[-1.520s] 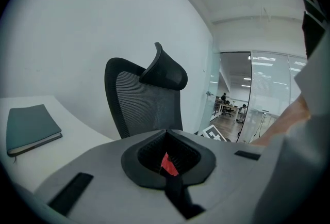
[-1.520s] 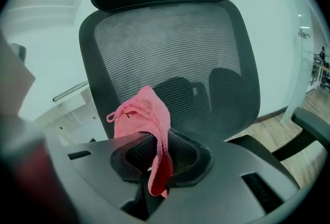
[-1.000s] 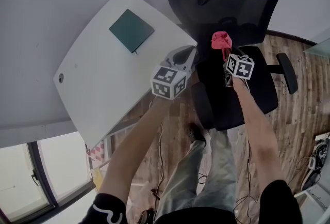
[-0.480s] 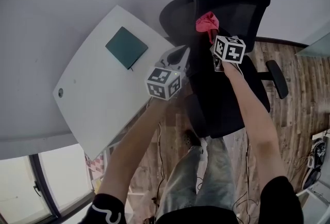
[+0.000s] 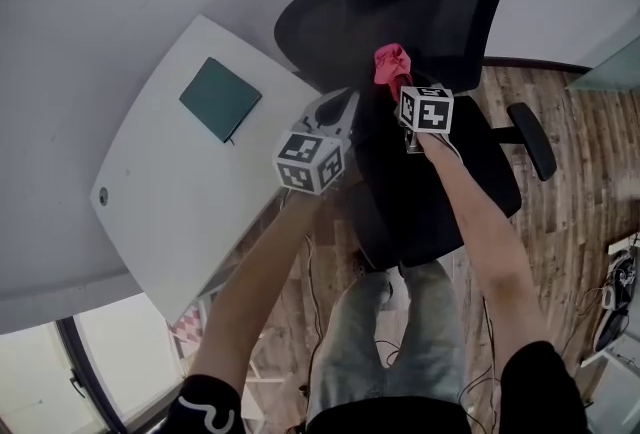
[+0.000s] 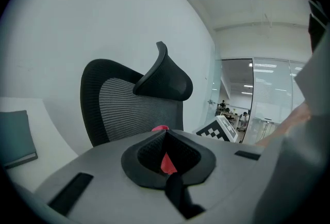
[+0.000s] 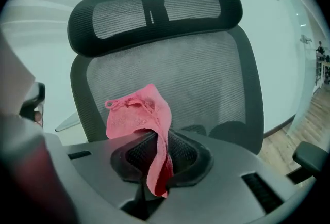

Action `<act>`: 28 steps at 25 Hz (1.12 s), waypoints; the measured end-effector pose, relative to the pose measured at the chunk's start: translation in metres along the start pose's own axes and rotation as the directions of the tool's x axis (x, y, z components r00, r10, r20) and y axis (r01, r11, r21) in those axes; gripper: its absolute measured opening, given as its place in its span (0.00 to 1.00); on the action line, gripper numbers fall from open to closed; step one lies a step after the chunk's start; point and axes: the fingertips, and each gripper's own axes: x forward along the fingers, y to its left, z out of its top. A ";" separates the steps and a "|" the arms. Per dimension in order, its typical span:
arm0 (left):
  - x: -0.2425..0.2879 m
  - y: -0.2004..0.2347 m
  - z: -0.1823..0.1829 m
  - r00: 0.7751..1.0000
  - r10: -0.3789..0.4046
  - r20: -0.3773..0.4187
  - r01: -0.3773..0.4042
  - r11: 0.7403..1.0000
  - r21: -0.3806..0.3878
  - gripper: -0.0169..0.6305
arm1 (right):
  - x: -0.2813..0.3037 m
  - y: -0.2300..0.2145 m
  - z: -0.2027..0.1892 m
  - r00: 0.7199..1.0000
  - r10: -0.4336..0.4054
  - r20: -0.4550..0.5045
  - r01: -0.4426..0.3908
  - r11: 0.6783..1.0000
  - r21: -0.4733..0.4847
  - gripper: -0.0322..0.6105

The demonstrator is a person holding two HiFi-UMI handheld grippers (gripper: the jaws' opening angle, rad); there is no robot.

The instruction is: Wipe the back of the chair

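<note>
A black office chair stands by the wall; its mesh backrest (image 5: 445,17) (image 7: 201,89) and its headrest (image 7: 154,9) face me. My right gripper (image 5: 405,87) (image 7: 157,132) is shut on a pink cloth (image 5: 390,62) (image 7: 142,114), held up in front of the lower left of the mesh; I cannot tell whether the cloth touches it. My left gripper (image 5: 335,112) (image 6: 165,132) hangs to the left of the chair with its jaws together and nothing in them. In the left gripper view the backrest (image 6: 129,109) shows side-on, with a sliver of the cloth (image 6: 160,128) behind the jaws.
A white desk (image 5: 150,192) stands to the left of the chair, with a dark green notebook (image 5: 220,99) on it. The chair's right armrest (image 5: 533,140) sticks out over the wooden floor (image 5: 585,172). Cables (image 5: 612,317) lie at the far right. My legs are below the seat (image 5: 440,212).
The right gripper carried the pink cloth up the backrest and then back down a little. The left gripper stayed beside the chair. My head view shifted, so the chair sits further left.
</note>
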 end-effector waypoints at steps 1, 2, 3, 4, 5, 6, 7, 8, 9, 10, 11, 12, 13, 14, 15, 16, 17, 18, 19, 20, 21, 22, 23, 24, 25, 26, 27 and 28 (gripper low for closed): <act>0.003 -0.001 -0.004 1.000 0.001 0.000 -0.001 1.000 -0.008 0.06 | 0.001 -0.005 -0.010 1.000 -0.005 -0.014 0.004 1.000 -0.007 0.16; 0.005 -0.002 -0.008 1.000 0.001 0.000 -0.001 1.000 -0.014 0.06 | 0.001 -0.011 -0.019 1.000 -0.010 -0.028 0.010 1.000 -0.013 0.16; 0.008 -0.004 -0.013 1.000 0.001 -0.003 -0.001 1.000 -0.018 0.06 | 0.002 -0.017 -0.028 0.999 -0.017 -0.042 0.017 1.000 -0.014 0.16; 0.009 -0.006 -0.017 1.000 -0.001 -0.007 0.001 1.000 -0.020 0.06 | 0.003 -0.023 -0.037 0.998 -0.026 -0.057 0.025 1.000 -0.012 0.16; 0.011 -0.008 -0.022 1.000 -0.004 -0.012 0.003 1.000 -0.020 0.06 | 0.005 -0.028 -0.046 0.997 -0.035 -0.071 0.034 0.999 -0.009 0.16; 0.013 -0.009 -0.026 1.000 -0.006 -0.017 0.006 1.000 -0.018 0.06 | 0.006 -0.034 -0.055 0.995 -0.045 -0.085 0.044 0.999 -0.006 0.16; 0.014 -0.011 -0.029 1.000 -0.008 -0.021 0.008 1.000 -0.015 0.06 | 0.008 -0.039 -0.064 0.994 -0.054 -0.100 0.054 0.999 -0.007 0.16; 0.015 -0.012 -0.031 1.000 -0.009 -0.025 0.008 1.000 -0.014 0.06 | 0.010 -0.043 -0.072 0.992 -0.063 -0.113 0.062 0.998 -0.009 0.16; 0.016 -0.012 -0.033 1.000 -0.008 -0.028 0.008 1.000 -0.013 0.06 | 0.012 -0.047 -0.080 0.990 -0.069 -0.127 0.068 0.998 -0.012 0.16; 0.017 -0.012 -0.034 1.000 -0.007 -0.031 0.006 1.000 -0.012 0.06 | 0.014 -0.050 -0.088 0.987 -0.074 -0.140 0.073 0.997 -0.013 0.16; 0.017 -0.012 -0.035 0.999 -0.005 -0.034 0.005 1.000 -0.010 0.06 | 0.015 -0.053 -0.096 0.985 -0.077 -0.153 0.076 0.997 -0.012 0.16; 0.017 -0.012 -0.036 0.999 -0.003 -0.038 0.003 1.000 -0.007 0.06 | 0.015 -0.055 -0.104 0.983 -0.079 -0.166 0.079 0.997 -0.011 0.16; 0.018 -0.013 -0.037 0.999 -0.002 -0.042 0.002 1.000 -0.004 0.06 | 0.015 -0.058 -0.111 0.981 -0.082 -0.178 0.081 0.997 -0.012 0.16; 0.018 -0.013 -0.037 0.999 0.000 -0.045 0.000 1.000 -0.001 0.06 | 0.014 -0.061 -0.118 0.978 -0.084 -0.190 0.084 0.996 -0.012 0.16; 0.018 -0.014 -0.037 0.999 0.001 -0.047 -0.001 1.000 0.001 0.06 | 0.012 -0.063 -0.124 0.976 -0.085 -0.199 0.084 0.996 -0.010 0.16; 0.018 -0.014 -0.036 0.999 0.004 -0.048 -0.004 1.000 0.003 0.06 | 0.008 -0.065 -0.127 0.975 -0.081 -0.205 0.083 0.997 -0.002 0.16; 0.018 -0.013 -0.036 0.999 0.007 -0.051 -0.007 1.000 0.004 0.06 | 0.004 -0.067 -0.130 0.975 -0.075 -0.208 0.079 0.997 0.013 0.16; 0.018 -0.013 -0.036 0.998 0.011 -0.055 -0.011 1.000 0.002 0.06 | -0.003 -0.068 -0.131 0.975 -0.066 -0.210 0.074 0.997 0.031 0.16; 0.016 -0.013 -0.037 0.998 0.015 -0.062 -0.015 1.000 -0.001 0.06 | -0.011 -0.068 -0.131 0.976 -0.055 -0.210 0.067 0.996 0.051 0.16; 0.015 -0.014 -0.038 0.997 0.018 -0.069 -0.018 1.000 -0.005 0.06 | -0.021 -0.069 -0.130 0.978 -0.043 -0.205 0.058 0.996 0.068 0.16; 0.014 -0.015 -0.037 0.997 0.020 -0.072 -0.021 1.000 -0.009 0.06 | -0.031 -0.069 -0.126 0.981 -0.031 -0.194 0.048 0.995 0.084 0.16; 0.014 -0.017 -0.034 0.997 0.021 -0.071 -0.022 1.000 -0.013 0.06 | -0.040 -0.070 -0.118 0.984 -0.017 -0.176 0.035 0.995 0.097 0.16; 0.014 -0.019 -0.030 0.998 0.023 -0.066 -0.024 1.000 -0.019 0.06 | -0.049 -0.070 -0.106 0.988 -0.002 -0.152 0.018 0.994 0.106 0.16; 0.016 -0.021 -0.024 0.998 0.024 -0.059 -0.026 0.999 -0.026 0.06 | -0.057 -0.071 -0.091 0.992 0.013 -0.124 0.001 0.994 0.114 0.16; 0.017 -0.023 -0.018 0.998 0.025 -0.051 -0.026 0.999 -0.032 0.06 | -0.064 -0.071 -0.073 0.995 0.026 -0.094 -0.015 0.993 0.119 0.16; 0.018 -0.027 -0.012 0.999 0.023 -0.045 -0.025 0.999 -0.036 0.06 | -0.070 -0.071 -0.053 0.997 0.036 -0.064 -0.028 0.992 0.124 0.16; 0.020 -0.031 -0.006 0.999 0.020 -0.041 -0.021 0.999 -0.036 0.06 | -0.074 -0.070 -0.035 0.998 0.046 -0.036 -0.041 0.991 0.130 0.16; 0.022 -0.036 -0.001 0.999 0.015 -0.038 -0.016 0.999 -0.035 0.06 | -0.077 -0.069 -0.017 0.998 0.056 -0.011 -0.054 0.989 0.137 0.16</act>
